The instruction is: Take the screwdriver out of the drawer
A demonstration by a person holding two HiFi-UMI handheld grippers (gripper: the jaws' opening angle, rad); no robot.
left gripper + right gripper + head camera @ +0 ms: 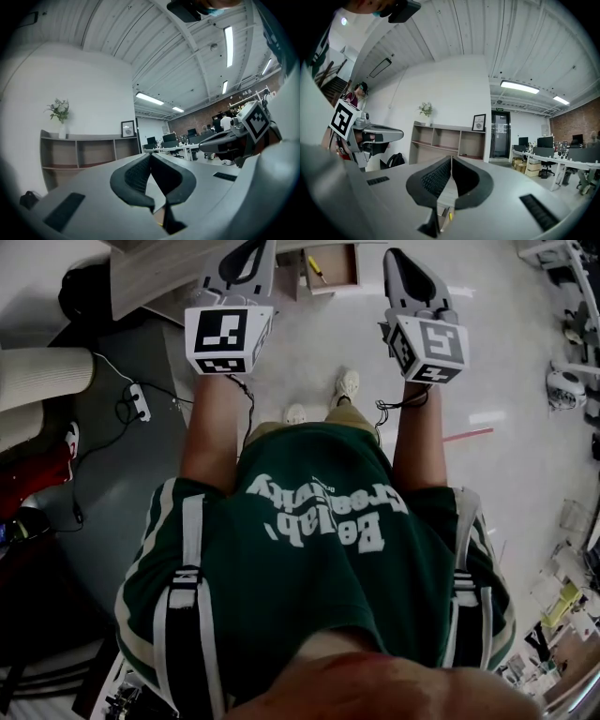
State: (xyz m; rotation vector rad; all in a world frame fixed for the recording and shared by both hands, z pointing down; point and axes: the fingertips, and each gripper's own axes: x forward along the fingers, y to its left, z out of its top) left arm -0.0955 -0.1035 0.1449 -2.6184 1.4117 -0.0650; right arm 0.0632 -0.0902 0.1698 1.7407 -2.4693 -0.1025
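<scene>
In the head view an open wooden drawer (342,282) shows at the top middle, with a yellow-handled screwdriver (318,268) lying in it. My left gripper (246,254) is held out level just left of the drawer, and my right gripper (405,263) just right of it; neither touches the drawer. The left gripper view shows its dark jaws (151,155) meeting at the tips with nothing between them. The right gripper's jaws (451,159) are pressed together the same way, and a sliver of yellow (450,216) shows below them.
A pale wooden desk top (159,277) runs along the upper left beside the drawer. A white power strip (141,401) and cables lie on the grey floor at the left. A low shelf unit (440,140) stands against the white wall ahead.
</scene>
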